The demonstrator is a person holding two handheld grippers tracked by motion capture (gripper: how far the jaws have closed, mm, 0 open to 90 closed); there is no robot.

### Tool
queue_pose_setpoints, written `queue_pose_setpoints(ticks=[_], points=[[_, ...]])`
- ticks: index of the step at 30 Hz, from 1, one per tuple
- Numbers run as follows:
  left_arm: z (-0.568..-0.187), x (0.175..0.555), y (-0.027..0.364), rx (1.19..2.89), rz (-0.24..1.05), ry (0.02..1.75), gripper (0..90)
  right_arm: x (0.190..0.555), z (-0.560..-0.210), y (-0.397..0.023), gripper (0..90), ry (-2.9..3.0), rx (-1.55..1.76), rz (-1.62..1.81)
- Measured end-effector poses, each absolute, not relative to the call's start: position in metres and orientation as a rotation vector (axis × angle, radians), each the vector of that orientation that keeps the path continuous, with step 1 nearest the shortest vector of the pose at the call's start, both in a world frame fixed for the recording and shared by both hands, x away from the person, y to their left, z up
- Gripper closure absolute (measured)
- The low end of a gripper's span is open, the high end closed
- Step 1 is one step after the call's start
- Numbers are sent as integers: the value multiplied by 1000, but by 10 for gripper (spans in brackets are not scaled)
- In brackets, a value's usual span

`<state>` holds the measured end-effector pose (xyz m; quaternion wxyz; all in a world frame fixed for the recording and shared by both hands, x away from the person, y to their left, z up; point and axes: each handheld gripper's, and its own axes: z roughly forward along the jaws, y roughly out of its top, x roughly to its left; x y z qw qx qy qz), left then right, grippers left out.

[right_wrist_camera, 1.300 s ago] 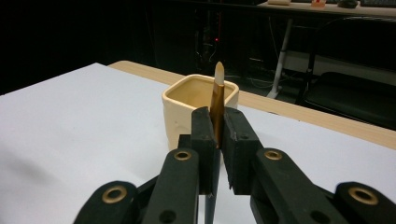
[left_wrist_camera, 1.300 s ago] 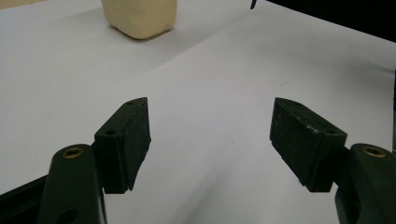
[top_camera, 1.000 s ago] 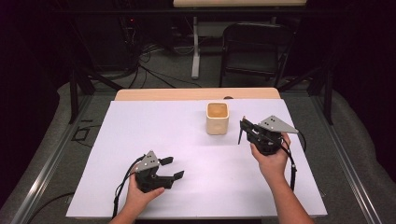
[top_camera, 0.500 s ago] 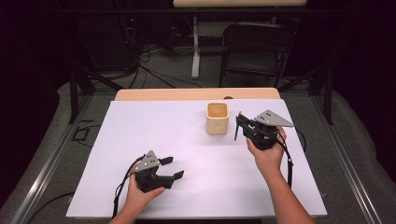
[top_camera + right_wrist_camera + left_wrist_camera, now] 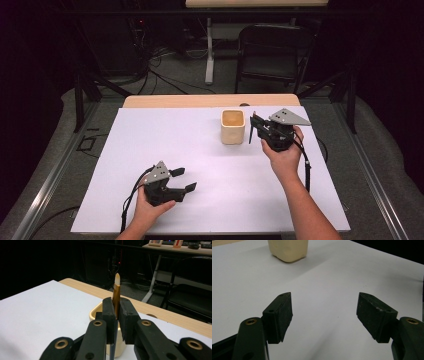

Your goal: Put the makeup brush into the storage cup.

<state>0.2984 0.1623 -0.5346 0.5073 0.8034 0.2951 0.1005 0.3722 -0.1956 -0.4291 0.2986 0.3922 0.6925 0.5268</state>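
Observation:
A cream square cup [image 5: 233, 127] stands on the white table sheet [image 5: 165, 145] at the far middle. It is also in the left gripper view [image 5: 287, 250] and behind the jaws in the right gripper view [image 5: 96, 311]. My right gripper [image 5: 254, 128] hovers just right of the cup, jaws pointing at it. In its own view the right gripper [image 5: 116, 303] is shut on a thin gold stick [image 5: 116, 288] with a pale tip, held upright. My left gripper [image 5: 181, 180] rests near the front left, open [image 5: 324, 302], with nothing between its fingers.
A wooden table edge [image 5: 200, 101] runs behind the sheet. A black folding chair [image 5: 272, 50] and a white table leg [image 5: 210, 50] stand farther back on the floor. Cables trail from both grippers toward the front edge.
The right hand has carried the stick left and a little up, closer to the cup. The left gripper has stayed where it was.

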Motion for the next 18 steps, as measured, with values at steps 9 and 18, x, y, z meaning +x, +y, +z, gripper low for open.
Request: queue_pose_setpoints(ticks=[9, 18], points=[[-534, 298, 163, 1934, 241, 715, 290, 375, -426, -194, 834, 1841, 1042, 1397], [-534, 298, 163, 1930, 245, 718, 289, 379, -418, -192, 834, 1835, 1018, 1392]])
